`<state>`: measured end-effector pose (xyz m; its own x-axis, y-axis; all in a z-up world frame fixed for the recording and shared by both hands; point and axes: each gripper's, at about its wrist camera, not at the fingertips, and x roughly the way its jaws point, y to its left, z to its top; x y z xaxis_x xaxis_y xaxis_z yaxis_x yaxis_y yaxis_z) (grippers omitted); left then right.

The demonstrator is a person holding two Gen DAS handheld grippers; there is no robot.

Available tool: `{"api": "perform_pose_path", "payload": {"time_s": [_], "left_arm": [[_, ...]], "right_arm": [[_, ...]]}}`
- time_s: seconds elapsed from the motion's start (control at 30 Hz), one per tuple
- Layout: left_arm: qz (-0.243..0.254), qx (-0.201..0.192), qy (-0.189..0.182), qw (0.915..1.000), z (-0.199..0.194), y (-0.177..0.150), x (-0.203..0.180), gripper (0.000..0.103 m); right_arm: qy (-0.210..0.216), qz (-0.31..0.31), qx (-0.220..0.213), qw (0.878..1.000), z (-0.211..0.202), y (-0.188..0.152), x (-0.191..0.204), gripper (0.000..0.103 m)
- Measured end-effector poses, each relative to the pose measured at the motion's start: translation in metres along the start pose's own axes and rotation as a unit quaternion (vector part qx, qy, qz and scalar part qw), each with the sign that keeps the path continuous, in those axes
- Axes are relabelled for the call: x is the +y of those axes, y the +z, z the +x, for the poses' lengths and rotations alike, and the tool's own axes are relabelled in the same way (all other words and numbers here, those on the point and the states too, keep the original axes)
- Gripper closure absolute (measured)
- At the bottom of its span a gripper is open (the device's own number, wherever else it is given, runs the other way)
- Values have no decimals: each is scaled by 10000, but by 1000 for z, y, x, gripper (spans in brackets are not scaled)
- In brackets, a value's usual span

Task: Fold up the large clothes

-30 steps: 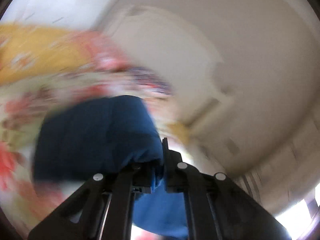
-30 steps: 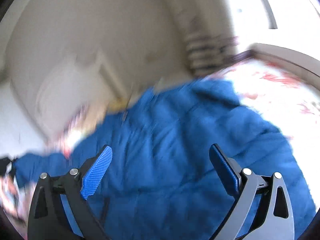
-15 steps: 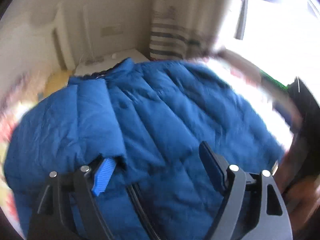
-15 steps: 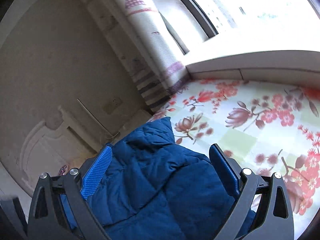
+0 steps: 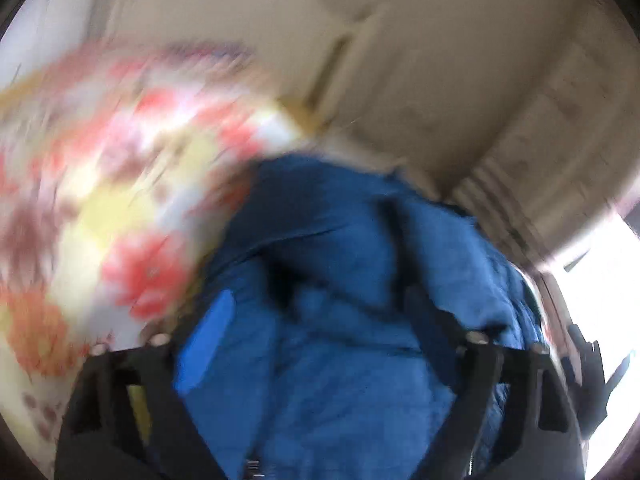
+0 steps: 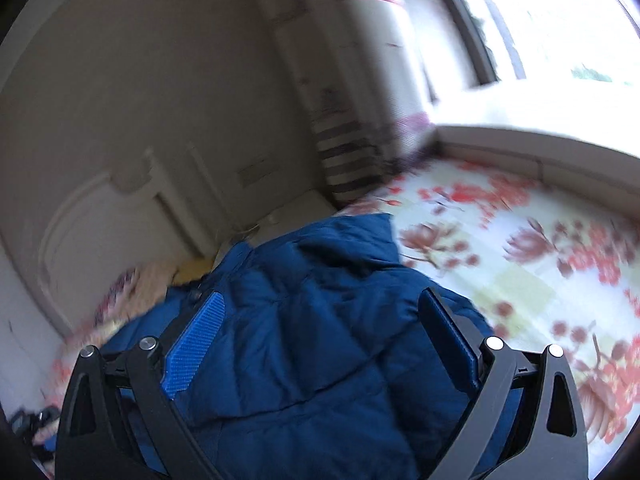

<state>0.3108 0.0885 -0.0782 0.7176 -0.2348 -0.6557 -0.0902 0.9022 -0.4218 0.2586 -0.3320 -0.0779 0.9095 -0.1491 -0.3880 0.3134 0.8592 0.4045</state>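
Observation:
A large blue quilted jacket [image 6: 320, 320] lies on a flowered bed sheet [image 6: 520, 264]. In the right wrist view a folded flap of the jacket lies over its body. My right gripper [image 6: 320, 332] is open just above the jacket, with nothing between its fingers. In the left wrist view, which is blurred by motion, the jacket [image 5: 340, 320] fills the lower middle. My left gripper [image 5: 316, 328] is open over it, with its blue pad [image 5: 206, 344] clear of the cloth.
The flowered sheet [image 5: 100, 208] spreads to the left in the left wrist view. A beige wall and white headboard [image 6: 100, 216] stand behind the bed. A striped curtain [image 6: 344, 152] and a bright window [image 6: 552, 20] are at the far right.
My left gripper let go of the jacket sleeve one second ago and has stayed open while it swings fast. My right gripper stays open and has turned back toward the headboard.

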Motion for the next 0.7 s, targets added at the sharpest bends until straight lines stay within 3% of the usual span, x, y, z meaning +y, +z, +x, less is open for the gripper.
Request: {"api": "perform_pose_path", "payload": {"time_s": [0.07,0.17,0.23,0.37,0.47,0.57,0.63,0.67,0.7], "left_arm": [[21,117,209,9997,9,-1,3,22],[586,421,654,9952,29,-7,-12,22],[817,318,1086,9902,28,-15,-14,22],[459,346,930,9940,38,-13,-1,17],[388,351,836,9951,40,-11,0,13],[374,343,824,9953,42,-13,-1,11],[340,332,797,9957,41,-14,-1,11],[325,304,799,9958,43,-14,-1,10],[341,279,829,9956,42,-15,-2,10]], "right_arm": [[38,-230,14,9997,0,-2,9,9],[13,-285,44,9996,3,-3,11,9],[-13,-194,75,9998,5,-3,8,9],[25,-333,58,9994,4,-5,14,9],[256,-899,-7,9956,0,-9,39,9],[719,-2013,105,9768,-4,-24,87,9],[741,-3039,246,9495,-2,-42,126,9],[729,-3702,363,9254,2,-58,151,9],[744,-3992,420,9129,4,-65,163,9]]}}
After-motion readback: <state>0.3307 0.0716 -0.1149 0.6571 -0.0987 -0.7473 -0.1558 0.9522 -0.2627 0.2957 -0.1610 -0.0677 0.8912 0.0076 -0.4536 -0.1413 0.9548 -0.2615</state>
